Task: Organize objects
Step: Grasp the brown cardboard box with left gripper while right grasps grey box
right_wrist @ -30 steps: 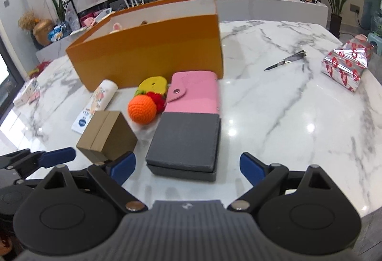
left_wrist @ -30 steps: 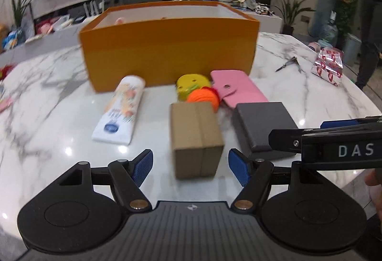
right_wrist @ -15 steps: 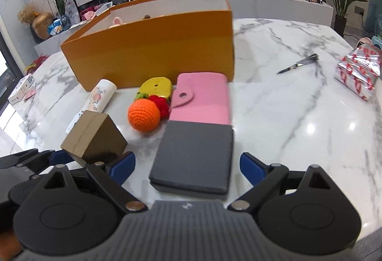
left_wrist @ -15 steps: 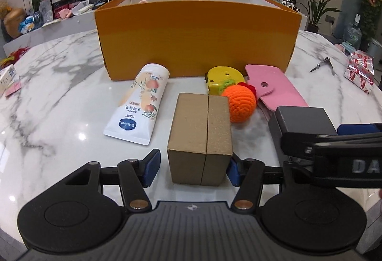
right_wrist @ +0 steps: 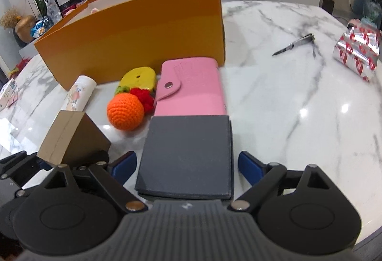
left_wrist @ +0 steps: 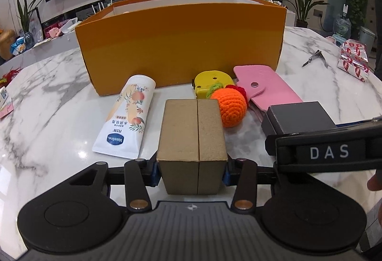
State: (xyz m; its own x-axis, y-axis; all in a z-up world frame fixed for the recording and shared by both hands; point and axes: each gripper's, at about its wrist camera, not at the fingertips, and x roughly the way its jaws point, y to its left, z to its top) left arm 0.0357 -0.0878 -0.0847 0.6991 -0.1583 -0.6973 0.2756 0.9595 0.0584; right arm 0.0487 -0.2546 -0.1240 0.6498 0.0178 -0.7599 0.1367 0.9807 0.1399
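Note:
A brown cardboard box (left_wrist: pixel 192 141) sits between my left gripper's (left_wrist: pixel 190 171) blue pads, which press on both its sides; it also shows in the right wrist view (right_wrist: pixel 71 139). A dark grey flat box (right_wrist: pixel 188 153) lies between the open fingers of my right gripper (right_wrist: pixel 187 166), with a gap on each side; it shows in the left wrist view too (left_wrist: pixel 298 117). Behind them lie a crocheted orange ball (left_wrist: pixel 230 107), a yellow tape measure (left_wrist: pixel 211 80), a pink wallet (right_wrist: pixel 191 86) and a Vaseline tube (left_wrist: pixel 127 116). The big orange box (left_wrist: pixel 181 43) stands open behind.
The marble table (right_wrist: pixel 286 103) carries a small knife (right_wrist: pixel 293 45) and a silver-red wrapped packet (right_wrist: pixel 355 53) at the far right. A small carton (left_wrist: pixel 4 101) lies at the left edge. A person stands at the far right.
My left gripper moved forward around the brown box and closed on it. My right gripper moved forward so the grey box lies between its open fingers.

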